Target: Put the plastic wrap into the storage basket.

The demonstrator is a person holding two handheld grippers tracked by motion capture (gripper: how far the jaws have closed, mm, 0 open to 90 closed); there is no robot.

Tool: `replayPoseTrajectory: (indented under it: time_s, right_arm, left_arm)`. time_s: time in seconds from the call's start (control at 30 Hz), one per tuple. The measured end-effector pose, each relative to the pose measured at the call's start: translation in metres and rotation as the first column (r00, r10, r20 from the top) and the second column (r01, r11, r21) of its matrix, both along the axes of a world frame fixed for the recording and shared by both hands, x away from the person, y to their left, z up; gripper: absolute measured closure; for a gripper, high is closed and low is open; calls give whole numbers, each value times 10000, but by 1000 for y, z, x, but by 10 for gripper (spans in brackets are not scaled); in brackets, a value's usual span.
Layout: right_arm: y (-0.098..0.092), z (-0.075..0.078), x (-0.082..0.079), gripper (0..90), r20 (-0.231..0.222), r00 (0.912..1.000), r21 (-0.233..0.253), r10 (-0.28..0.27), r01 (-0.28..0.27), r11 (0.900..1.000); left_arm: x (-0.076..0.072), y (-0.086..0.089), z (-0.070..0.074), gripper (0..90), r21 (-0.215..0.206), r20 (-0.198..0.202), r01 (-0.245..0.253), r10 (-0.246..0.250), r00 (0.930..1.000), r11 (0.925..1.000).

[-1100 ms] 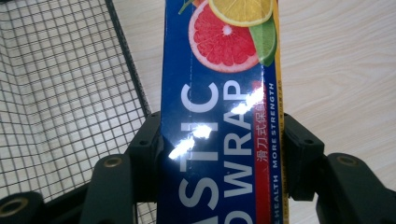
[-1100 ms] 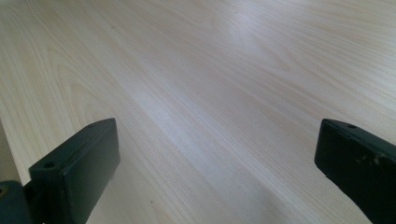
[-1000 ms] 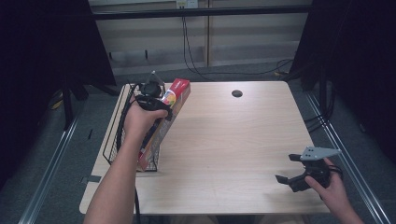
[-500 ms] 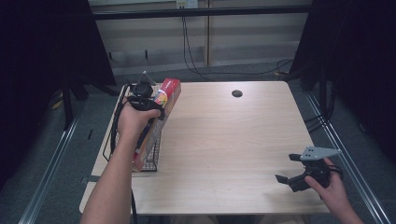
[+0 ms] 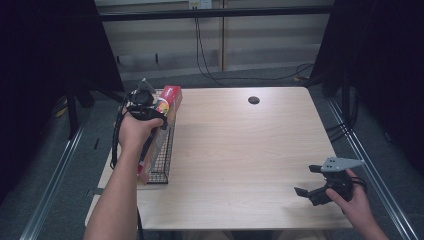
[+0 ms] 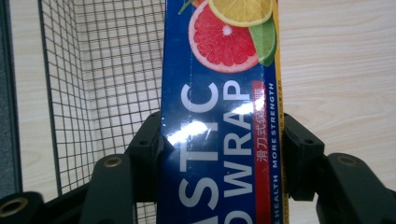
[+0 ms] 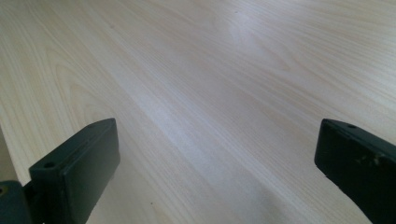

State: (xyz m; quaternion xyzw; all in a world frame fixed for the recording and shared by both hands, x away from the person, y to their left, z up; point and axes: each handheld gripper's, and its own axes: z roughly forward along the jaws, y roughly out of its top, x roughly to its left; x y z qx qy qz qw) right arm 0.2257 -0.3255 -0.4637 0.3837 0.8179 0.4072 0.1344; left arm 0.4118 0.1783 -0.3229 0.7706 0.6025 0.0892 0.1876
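A long plastic wrap box (image 6: 219,116), blue with citrus fruit printed on it, is clamped between the jaws of my left gripper (image 6: 222,154). In the high view the left gripper (image 5: 145,107) holds the plastic wrap box (image 5: 167,100) over the right side of a black wire basket (image 5: 162,160) at the table's left edge; the box's red end points away from me. My right gripper (image 5: 312,182) hovers open above bare wood near the table's front right corner, and in its own view the right gripper (image 7: 219,163) has nothing between its wide-apart jaws.
The wire basket's mesh (image 6: 102,84) lies left of the box in the left gripper view. A round cable hole (image 5: 253,100) sits near the table's far edge. The light wooden tabletop (image 5: 240,145) spreads between the two hands. Dark curtains flank both sides.
My left gripper has carried the plastic wrap box a little leftward, closer over the wire basket. The right gripper has stayed where it was.
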Motion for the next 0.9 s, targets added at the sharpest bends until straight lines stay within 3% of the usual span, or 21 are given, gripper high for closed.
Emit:
replayPoseTrajectory:
  time_s: [0.33, 0.9]
  right_arm:
    - [1, 0, 0, 1, 6, 10000, -18, 4, -4, 10000]
    - [1, -1, 0, 1, 37, 10000, -45, 89, -89, 10000]
  left_arm:
    - [-1, 12, -5, 433, -29, -86, -502, 502, 9987, 9987]
    - [0, 24, -14, 433, -6, -7, -1355, 1355, 9908, 9908]
